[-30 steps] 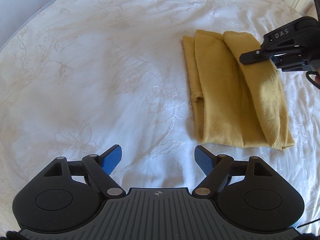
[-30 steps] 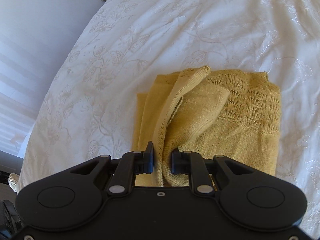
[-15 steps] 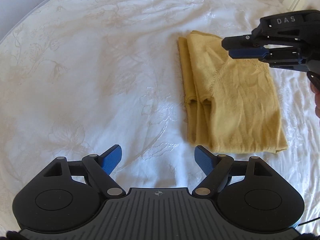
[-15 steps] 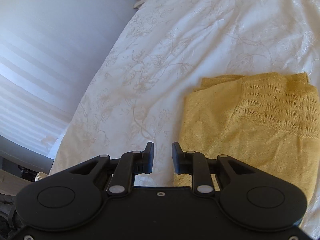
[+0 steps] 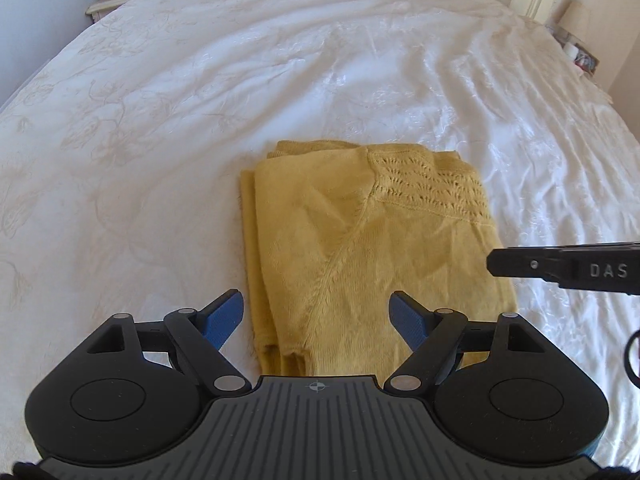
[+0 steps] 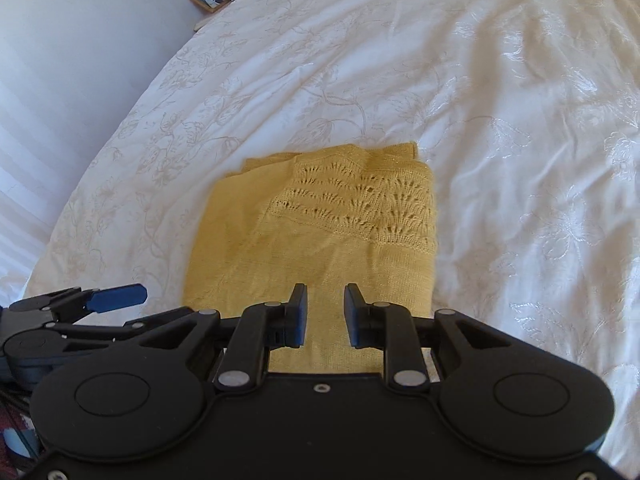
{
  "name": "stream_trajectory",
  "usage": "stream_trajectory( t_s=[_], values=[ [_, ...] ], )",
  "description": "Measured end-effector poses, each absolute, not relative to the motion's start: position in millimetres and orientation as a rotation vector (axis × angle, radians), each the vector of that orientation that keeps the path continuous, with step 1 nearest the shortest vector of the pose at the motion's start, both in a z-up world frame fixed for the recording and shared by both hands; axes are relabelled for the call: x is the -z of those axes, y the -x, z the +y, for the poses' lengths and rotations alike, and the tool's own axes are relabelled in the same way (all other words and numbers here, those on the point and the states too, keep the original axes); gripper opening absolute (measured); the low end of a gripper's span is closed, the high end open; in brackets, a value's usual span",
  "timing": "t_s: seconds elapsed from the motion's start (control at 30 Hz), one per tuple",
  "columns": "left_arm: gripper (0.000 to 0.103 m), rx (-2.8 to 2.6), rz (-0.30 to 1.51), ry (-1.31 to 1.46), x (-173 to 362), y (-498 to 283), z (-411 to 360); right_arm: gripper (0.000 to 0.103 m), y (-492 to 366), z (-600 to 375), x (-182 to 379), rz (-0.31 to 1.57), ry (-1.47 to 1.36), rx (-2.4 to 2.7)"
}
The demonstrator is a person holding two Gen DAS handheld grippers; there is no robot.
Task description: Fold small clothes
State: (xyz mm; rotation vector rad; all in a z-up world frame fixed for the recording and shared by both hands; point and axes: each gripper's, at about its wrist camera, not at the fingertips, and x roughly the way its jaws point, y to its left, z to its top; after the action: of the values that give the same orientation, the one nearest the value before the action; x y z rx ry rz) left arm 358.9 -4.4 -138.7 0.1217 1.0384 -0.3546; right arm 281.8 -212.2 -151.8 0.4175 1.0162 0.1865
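A mustard-yellow knit sweater lies folded into a narrow rectangle at the centre of both frames, on the white embroidered bedspread. The lace-knit yoke sits at its far end.

The left hand-held gripper hangs over the near end of the sweater with its blue pads spread wide, released and grasping nothing. The right hand-held gripper hovers over the near right part of the garment, its fingers parted by a narrow gap with nothing between them.

The likely next fold brings the near hem toward the yoke. The risks:

- **Partial pinch:** several layers are stacked along the left edge, so a shallow pinch could catch only the top one and pull the earlier folds open.
- **Snagging:** the openwork knit could catch on a fingertip.
- **Bunching:** the bedspread is soft, so pressing down could gather it into the grip.
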Motion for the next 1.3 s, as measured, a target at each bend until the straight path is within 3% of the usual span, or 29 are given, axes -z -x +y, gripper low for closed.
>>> stream_trajectory(
  t_s=[0.2, 0.3, 0.6, 0.87, 0.97, 1.0, 1.03, 1.3],
  values=[
    [0.084, 0.256, 1.178, -0.102, 187.6, -395.1, 8.9, 0.033, -295.7, -213.8, 155.7, 1.009, -0.383, -0.202],
    [0.091, 0.254, 1.22, 0.014, 195.8, -401.8, 27.5, 0.049, -307.4, -212.8, 159.1, 1.01, -0.364, -0.227],
    [0.103, 0.241, 1.225, 0.004, 199.4, -402.7, 24.1, 0.047, -376.6, -222.6, 192.2, 1.098, -0.315, -0.184],
    [0.103, 0.249, 1.243, 0.015, 202.5, -408.3, 25.9, 0.048, -399.0, -232.1, 193.2, 1.1, -0.285, -0.155],
    [0.102, 0.266, 1.236, 0.045, 195.1, -406.5, 33.3, 0.06, -383.4, -237.0, 183.7, 1.044, -0.313, -0.165],
    [0.097, 0.276, 1.222, 0.064, 190.3, -404.4, 38.3, 0.062, -376.6, -239.4, 180.3, 1.026, -0.324, -0.165],
    [0.092, 0.288, 1.208, 0.088, 184.5, -398.8, 44.3, 0.063, -369.7, -241.9, 176.4, 1.009, -0.333, -0.168],
    [0.092, 0.357, 1.221, 0.144, 173.0, -347.5, 69.5, 0.068, -325.8, -261.9, 176.1, 0.998, -0.422, -0.214]
  ],
)
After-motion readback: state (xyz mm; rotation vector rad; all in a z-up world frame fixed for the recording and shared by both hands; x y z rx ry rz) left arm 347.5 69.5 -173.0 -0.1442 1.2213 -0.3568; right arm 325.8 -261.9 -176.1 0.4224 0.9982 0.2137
